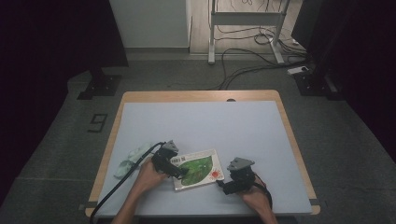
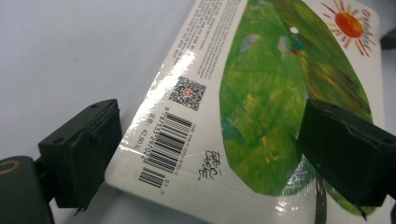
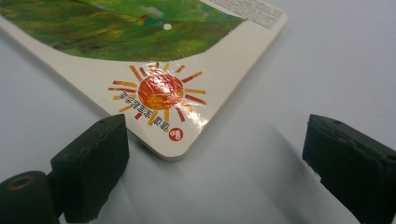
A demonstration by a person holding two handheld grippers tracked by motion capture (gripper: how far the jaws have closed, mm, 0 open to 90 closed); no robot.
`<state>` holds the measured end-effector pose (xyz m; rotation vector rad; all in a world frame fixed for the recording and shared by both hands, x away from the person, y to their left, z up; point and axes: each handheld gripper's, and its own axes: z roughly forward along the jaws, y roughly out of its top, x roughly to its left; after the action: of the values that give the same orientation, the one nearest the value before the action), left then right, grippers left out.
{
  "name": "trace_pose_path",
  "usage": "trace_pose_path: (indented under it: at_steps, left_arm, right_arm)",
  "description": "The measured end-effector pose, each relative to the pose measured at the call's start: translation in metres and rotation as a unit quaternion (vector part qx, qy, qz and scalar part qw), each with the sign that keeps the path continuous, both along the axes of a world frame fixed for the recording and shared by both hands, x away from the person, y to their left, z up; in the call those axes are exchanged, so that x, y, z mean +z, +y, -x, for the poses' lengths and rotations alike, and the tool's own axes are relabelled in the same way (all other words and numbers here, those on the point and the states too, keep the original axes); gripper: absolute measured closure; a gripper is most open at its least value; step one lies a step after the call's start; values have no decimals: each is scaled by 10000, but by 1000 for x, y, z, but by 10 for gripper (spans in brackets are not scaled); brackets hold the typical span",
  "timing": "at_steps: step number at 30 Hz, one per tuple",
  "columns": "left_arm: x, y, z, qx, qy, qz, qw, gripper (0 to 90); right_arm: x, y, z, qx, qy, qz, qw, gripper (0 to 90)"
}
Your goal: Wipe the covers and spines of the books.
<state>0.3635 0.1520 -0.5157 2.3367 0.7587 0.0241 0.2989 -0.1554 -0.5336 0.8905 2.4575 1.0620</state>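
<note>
Both grippers hang low over the book (image 1: 198,169), which lies flat on the table (image 1: 201,121) near its front edge. Left gripper (image 1: 180,171) has its jaws spread wide over the barcode corner, not closed on it. Right gripper (image 1: 223,185), equally spread, sits just beside the sun-printed corner. A cloth (image 1: 132,158) lies further left.

On the table (image 1: 196,121), the book (image 1: 198,169) lies flat near my edge. My left gripper (image 1: 183,176) sits over its left end, my right gripper (image 1: 219,185) just beside its right corner. A crumpled cloth (image 1: 132,160) lies left of the book, behind my left hand (image 1: 148,176).
</note>
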Motion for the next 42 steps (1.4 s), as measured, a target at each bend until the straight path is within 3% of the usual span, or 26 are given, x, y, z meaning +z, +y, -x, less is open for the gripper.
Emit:
trace_pose_path:
  at_steps: [13, 17, 21, 24, 29, 33, 36, 38, 42]
  left_arm:
    - [-2, -2, 25, 138, -47, 80, 9999, 46]
    - [4, 2, 30, 278, -331, -143, 9990, 51]
    - [10, 12, 43, 463, -608, -359, 9964, 14]
    - [11, 19, 53, 538, -662, -467, 9953, 0]
    - [8, 30, 76, 542, -684, -408, 9954, 0]
    - [0, 23, 92, 389, -721, -406, 9958, 2]
    - [-7, 15, 93, 319, -815, -523, 9948, 9]
    - [-10, 14, 88, 343, -720, -433, 9959, 0]
    - [-11, 13, 84, 303, -780, -382, 9958, 0]
  right_arm:
    - [1, -5, -29, -270, 6, 26, 9996, 106]
    - [2, -5, -29, -248, 20, 24, 9997, 120]
    - [1, -6, -29, -226, 42, -7, 9997, 121]
    - [1, -6, -29, -218, 36, -9, 9998, 121]
    - [0, -8, -29, -242, 80, -97, 9996, 122]
    - [0, -7, -28, -239, 79, -89, 9996, 123]
    - [0, -7, -28, -221, 68, -65, 9997, 124]
    - [0, -6, -28, -228, 72, -64, 9997, 126]
    - [-1, -8, -30, -210, 135, -131, 9996, 122]
